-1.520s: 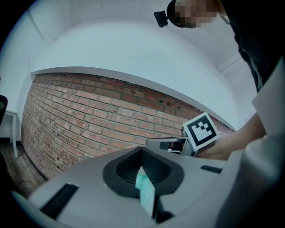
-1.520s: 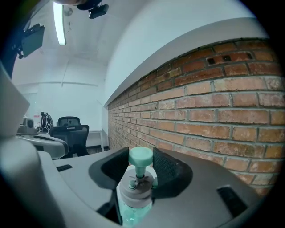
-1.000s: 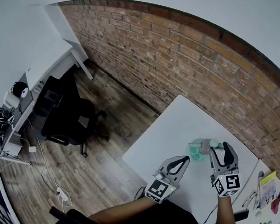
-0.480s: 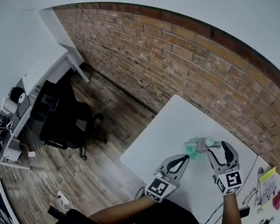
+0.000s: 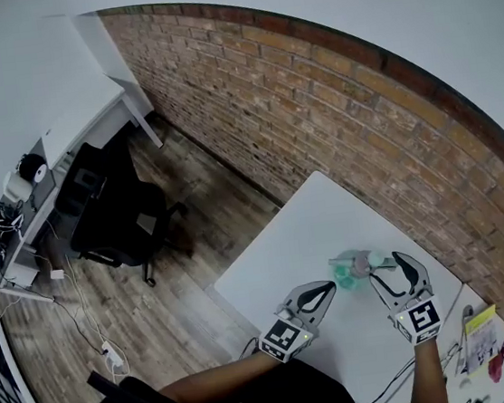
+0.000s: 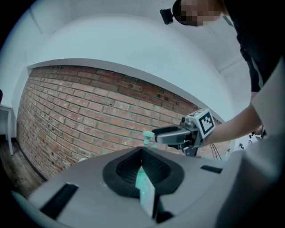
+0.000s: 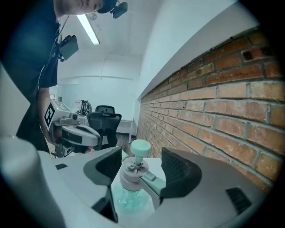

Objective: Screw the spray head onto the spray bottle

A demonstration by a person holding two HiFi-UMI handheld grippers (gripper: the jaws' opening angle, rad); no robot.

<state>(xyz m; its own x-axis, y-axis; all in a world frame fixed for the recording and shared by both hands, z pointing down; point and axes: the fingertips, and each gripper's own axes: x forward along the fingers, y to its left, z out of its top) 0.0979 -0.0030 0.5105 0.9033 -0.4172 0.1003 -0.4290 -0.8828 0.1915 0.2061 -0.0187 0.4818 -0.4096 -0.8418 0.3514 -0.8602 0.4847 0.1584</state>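
Head view: the bottle (image 5: 345,274) stands on the white table (image 5: 301,226), towards its right edge and close to the brick wall (image 5: 312,97). The spray head (image 5: 364,262) sits on top of it. The left gripper (image 5: 328,287) is just left of the bottle with its jaws together. The right gripper (image 5: 389,266) reaches in from the near side, a jaw on either side of the head. A black chair (image 5: 112,213) stands far left on the wood floor.

Left gripper view: the jaws are closed. A pale teal strip (image 6: 144,191) shows in the seam between them; I cannot tell what it is. The right gripper hangs beyond, at the head.

Right gripper view: the jaws are apart and have just been opening. The head, with its mint knob (image 7: 140,147), stands between them, a gap showing on the right side.
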